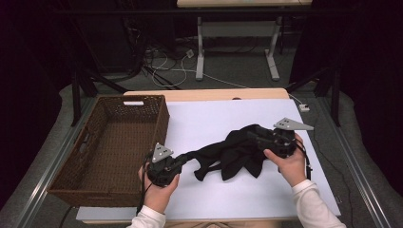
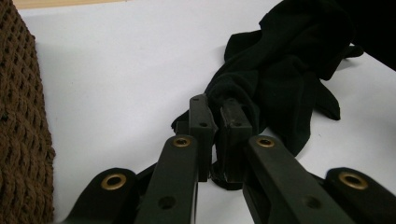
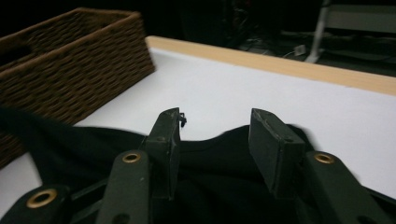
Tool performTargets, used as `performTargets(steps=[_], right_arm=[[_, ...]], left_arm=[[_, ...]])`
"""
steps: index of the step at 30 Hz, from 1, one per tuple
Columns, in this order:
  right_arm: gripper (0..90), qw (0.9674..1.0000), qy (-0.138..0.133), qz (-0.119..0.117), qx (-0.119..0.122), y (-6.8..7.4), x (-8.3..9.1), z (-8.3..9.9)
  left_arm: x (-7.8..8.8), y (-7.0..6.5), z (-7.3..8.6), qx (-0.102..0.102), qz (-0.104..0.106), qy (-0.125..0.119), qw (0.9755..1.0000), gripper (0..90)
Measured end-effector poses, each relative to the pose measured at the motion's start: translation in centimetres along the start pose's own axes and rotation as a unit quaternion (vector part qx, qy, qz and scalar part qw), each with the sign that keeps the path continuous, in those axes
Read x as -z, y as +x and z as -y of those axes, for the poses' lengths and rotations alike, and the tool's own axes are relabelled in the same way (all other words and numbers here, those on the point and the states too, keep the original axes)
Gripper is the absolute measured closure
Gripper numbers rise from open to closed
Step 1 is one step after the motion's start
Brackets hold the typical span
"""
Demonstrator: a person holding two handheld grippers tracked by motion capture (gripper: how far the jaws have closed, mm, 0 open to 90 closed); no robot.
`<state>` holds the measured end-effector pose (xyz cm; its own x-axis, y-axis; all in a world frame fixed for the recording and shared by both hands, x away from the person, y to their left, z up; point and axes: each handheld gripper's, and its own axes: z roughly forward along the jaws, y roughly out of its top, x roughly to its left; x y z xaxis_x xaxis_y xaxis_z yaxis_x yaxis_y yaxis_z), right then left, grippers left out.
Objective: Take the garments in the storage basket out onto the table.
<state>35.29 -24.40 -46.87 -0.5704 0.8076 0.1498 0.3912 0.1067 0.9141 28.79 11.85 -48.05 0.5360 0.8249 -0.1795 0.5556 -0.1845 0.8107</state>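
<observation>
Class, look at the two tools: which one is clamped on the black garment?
The left tool, beside the wicker basket: its jaws pinch the black garment. The right tool has a clear gap between its jaws.

High view overhead, facing forward; gripper views low, close; all share black cloth (image 1: 237, 152), basket (image 1: 114, 142).

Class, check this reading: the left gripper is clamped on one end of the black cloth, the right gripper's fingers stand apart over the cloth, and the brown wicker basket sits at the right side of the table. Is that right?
Not quite. The brown wicker basket sits at the left side of the table, as the high view shows. The rest holds: the left gripper is clamped on one end of the black cloth, and the right gripper has its fingers apart over the cloth.
</observation>
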Motion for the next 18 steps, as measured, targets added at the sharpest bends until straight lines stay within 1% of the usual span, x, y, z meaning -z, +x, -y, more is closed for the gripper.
performTargets(steps=[1,2,5,6,7,10,13,14,18], right_arm=[[52.9,0.9999,0.007,-0.010,0.003,0.6,-0.3,0.2],[52.8,0.9996,0.018,-0.016,0.015,1.1,-0.6,0.3],[52.2,0.9982,0.036,-0.036,0.031,2.9,-1.7,1.1],[52.0,0.9974,0.042,-0.042,0.041,3.4,-2.1,1.4],[52.0,0.9969,0.047,-0.047,0.043,3.9,-2.4,1.6],[51.9,0.9948,0.059,-0.063,0.054,5.3,-3.2,2.4],[52.8,0.9922,0.075,-0.074,0.067,6.5,-3.9,3.2],[53.3,0.9911,0.079,-0.078,0.073,6.9,-4.1,3.4],[58.2,0.9875,0.094,-0.096,0.081,8.3,-4.8,4.1]], left_arm=[[0.0,0.0,0.0,0.000,0.000,0.000,1.0000,86.4],[-0.1,0.0,0.0,0.001,-0.001,0.001,1.0000,86.3],[-0.2,0.1,0.1,0.002,-0.002,-0.001,1.0000,86.3],[-0.2,0.2,0.1,0.003,-0.003,0.000,1.0000,86.3],[-0.2,0.2,0.1,0.008,-0.002,-0.001,1.0000,86.3],[-0.4,0.3,0.0,0.005,-0.006,-0.003,1.0000,86.3],[-0.7,0.4,-0.3,0.011,-0.010,-0.002,0.9999,86.3],[-0.9,0.5,-0.4,0.010,-0.011,-0.003,0.9999,86.3],[-2.0,0.6,-1.2,0.018,-0.024,-0.005,0.9995,86.3]])
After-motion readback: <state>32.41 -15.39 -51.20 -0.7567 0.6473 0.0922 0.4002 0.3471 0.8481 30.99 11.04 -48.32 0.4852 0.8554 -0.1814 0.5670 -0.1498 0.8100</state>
